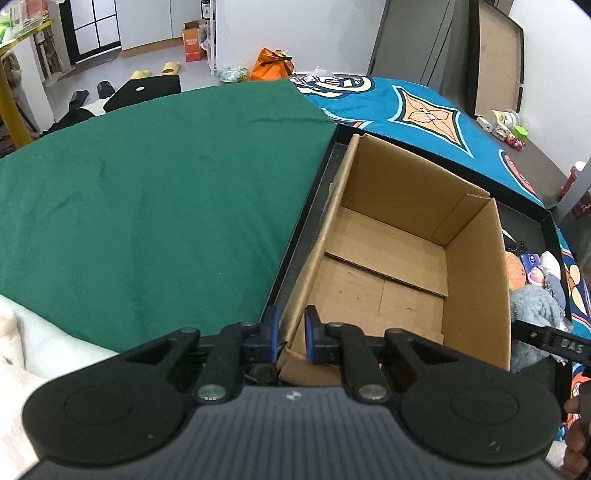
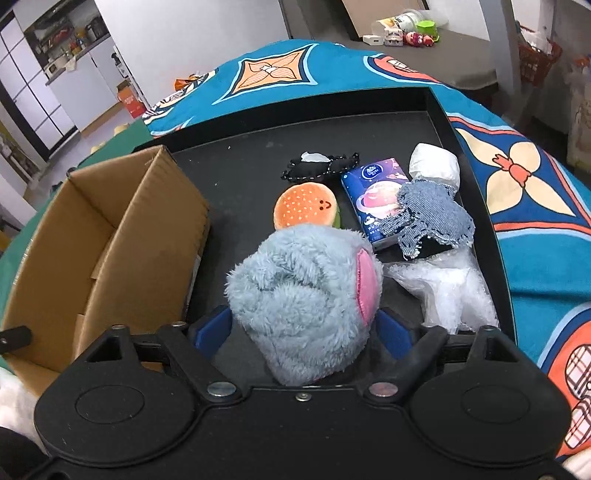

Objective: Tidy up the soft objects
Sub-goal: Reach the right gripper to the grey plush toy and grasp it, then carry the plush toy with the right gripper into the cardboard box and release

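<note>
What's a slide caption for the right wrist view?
Right gripper straddling a grey-blue plush in the black tray, empty cardboard box alongside.

Lived-in home: slippers (image 1: 171,68) on floor, kitchen shelves (image 2: 70,35)

A green cloth (image 1: 147,184) lies beside a teal patterned blanket (image 1: 424,107). On the floor beyond sit an orange bag (image 1: 271,64) and an orange carton (image 1: 192,46). Small toys (image 2: 417,37) and a green cup (image 2: 426,26) rest on a grey desk (image 2: 461,62).
</note>
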Tool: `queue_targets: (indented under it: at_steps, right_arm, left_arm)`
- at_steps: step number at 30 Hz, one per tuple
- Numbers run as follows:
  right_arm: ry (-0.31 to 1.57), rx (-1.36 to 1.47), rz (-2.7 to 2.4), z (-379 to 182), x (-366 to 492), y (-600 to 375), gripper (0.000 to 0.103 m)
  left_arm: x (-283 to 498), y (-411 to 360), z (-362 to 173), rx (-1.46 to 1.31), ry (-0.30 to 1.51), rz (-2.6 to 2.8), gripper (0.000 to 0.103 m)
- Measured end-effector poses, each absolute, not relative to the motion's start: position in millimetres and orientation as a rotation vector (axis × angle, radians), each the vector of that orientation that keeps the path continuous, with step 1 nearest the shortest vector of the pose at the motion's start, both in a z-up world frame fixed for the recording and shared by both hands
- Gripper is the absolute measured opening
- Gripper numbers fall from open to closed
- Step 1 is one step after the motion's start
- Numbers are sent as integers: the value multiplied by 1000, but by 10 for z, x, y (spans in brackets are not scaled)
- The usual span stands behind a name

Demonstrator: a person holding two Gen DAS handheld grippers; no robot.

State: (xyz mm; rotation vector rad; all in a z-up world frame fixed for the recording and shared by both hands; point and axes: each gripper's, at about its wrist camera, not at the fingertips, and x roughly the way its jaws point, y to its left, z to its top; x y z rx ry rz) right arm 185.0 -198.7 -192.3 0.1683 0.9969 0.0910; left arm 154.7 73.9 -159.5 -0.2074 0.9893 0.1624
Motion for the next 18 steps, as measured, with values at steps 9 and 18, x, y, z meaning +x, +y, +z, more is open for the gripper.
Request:
queue_targets:
  at_steps: [9, 18]
  right_arm:
    - [961, 152, 117, -1731, 1738, -1936, 62]
    - [891, 143, 147, -1370, 1669, -1764, 62]
  left_arm:
    - [1513, 716, -1625, -194, 965, 176, 13]
    - [1442, 742, -1568, -198, 943, 168, 14]
